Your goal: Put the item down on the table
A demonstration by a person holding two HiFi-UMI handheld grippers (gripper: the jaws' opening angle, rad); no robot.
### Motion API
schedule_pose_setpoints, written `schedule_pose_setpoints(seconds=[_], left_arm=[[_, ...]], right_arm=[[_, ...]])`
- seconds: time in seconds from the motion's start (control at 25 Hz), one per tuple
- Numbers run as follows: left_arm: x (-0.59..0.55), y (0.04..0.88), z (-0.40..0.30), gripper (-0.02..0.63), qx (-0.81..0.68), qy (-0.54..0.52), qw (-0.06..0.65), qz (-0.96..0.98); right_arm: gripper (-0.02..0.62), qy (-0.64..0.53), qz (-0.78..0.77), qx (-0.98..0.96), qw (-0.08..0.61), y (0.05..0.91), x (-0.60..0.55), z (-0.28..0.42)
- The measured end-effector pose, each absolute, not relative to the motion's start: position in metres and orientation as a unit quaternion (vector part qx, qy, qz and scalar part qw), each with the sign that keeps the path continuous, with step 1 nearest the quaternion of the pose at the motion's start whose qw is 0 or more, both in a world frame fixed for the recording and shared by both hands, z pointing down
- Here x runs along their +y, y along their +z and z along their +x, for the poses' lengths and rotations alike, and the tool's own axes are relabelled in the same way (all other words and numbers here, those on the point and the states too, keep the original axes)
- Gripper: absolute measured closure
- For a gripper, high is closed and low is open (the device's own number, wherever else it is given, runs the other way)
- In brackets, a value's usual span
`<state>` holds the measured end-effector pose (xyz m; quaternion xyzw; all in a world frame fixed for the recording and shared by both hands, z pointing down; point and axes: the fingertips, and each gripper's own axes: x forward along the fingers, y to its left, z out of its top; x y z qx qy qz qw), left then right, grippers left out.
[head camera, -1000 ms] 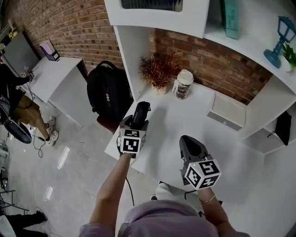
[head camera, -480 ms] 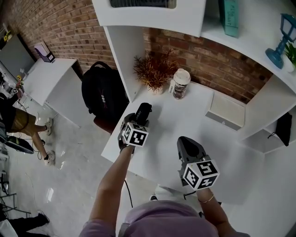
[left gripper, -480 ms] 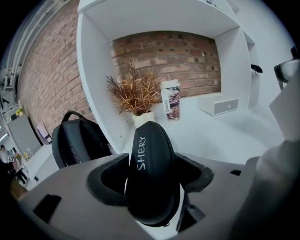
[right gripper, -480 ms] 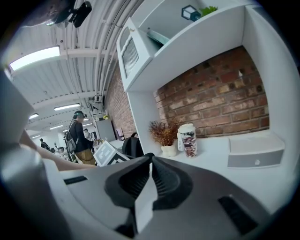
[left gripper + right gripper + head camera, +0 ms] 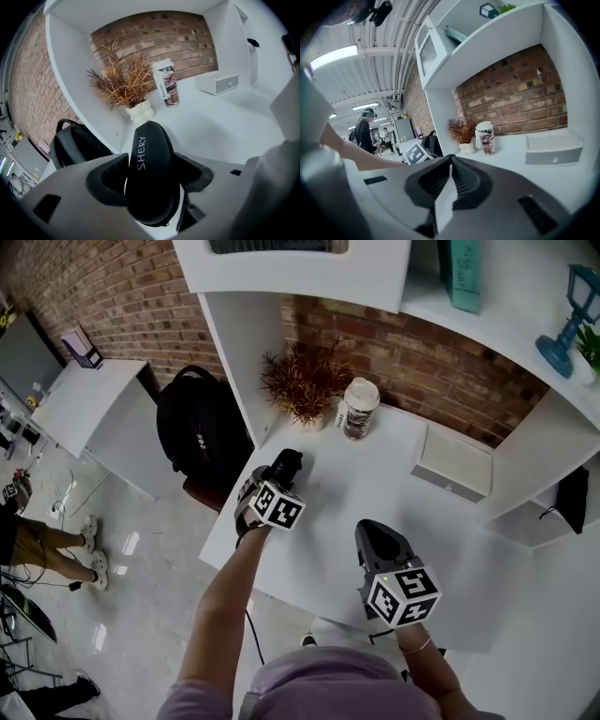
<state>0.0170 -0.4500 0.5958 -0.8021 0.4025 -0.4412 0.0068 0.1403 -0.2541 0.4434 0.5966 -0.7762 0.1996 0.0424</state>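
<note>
A black oval case point(image 5: 151, 176) with "SHERY" printed on it sits between the jaws of my left gripper point(image 5: 152, 176), which is shut on it. In the head view the case point(image 5: 285, 466) sticks out past the left gripper point(image 5: 278, 486) over the left part of the white table point(image 5: 356, 493). I cannot tell whether the case touches the tabletop. My right gripper point(image 5: 375, 538) hovers over the table's near edge, shut with nothing in it; its jaws point(image 5: 449, 180) meet at the tips.
A dried plant in a white vase point(image 5: 305, 385) and a printed coffee cup point(image 5: 357, 410) stand at the back of the table. A flat white box point(image 5: 454, 466) lies at the back right. A black backpack point(image 5: 200, 432) sits on a chair left of the table.
My left gripper with the case has moved a little forward over the table. The right gripper has barely moved.
</note>
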Motion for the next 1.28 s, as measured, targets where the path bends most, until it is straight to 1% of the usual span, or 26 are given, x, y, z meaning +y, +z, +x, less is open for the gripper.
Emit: schedule_pose_setpoints(seconds=[0.28,0.64,0.72,0.8,0.92,1.08,1.28], left_arm=[[-0.448,0.615,0.02,0.304,0.383,-0.477,0.017,-0.791],[-0.444,0.623,0.019,0.3,0.384,-0.477,0.022,-0.79],[-0.443,0.623,0.02,0.291,0.382,-0.476,0.012,-0.792],[-0.44,0.624,0.022,0.264,0.377,-0.472,-0.004,-0.797],[-0.436,0.621,0.025,0.244,0.375,-0.458,-0.024,-0.805],[-0.431,0.606,0.027,0.239,0.382,-0.429,-0.034,-0.818],[-0.423,0.579,0.02,0.239,0.406,-0.363,-0.08,-0.835]], right_arm=[[0.591,0.203,0.602,-0.771,0.046,0.446,-0.254,0.144],[0.591,0.205,0.605,-0.768,0.047,0.448,-0.252,0.146],[0.591,0.204,0.604,-0.769,0.047,0.448,-0.252,0.146],[0.591,0.204,0.603,-0.77,0.049,0.448,-0.251,0.146],[0.591,0.206,0.599,-0.772,0.05,0.448,-0.25,0.142],[0.591,0.205,0.594,-0.776,0.051,0.447,-0.251,0.138],[0.591,0.205,0.587,-0.782,0.051,0.446,-0.251,0.13]])
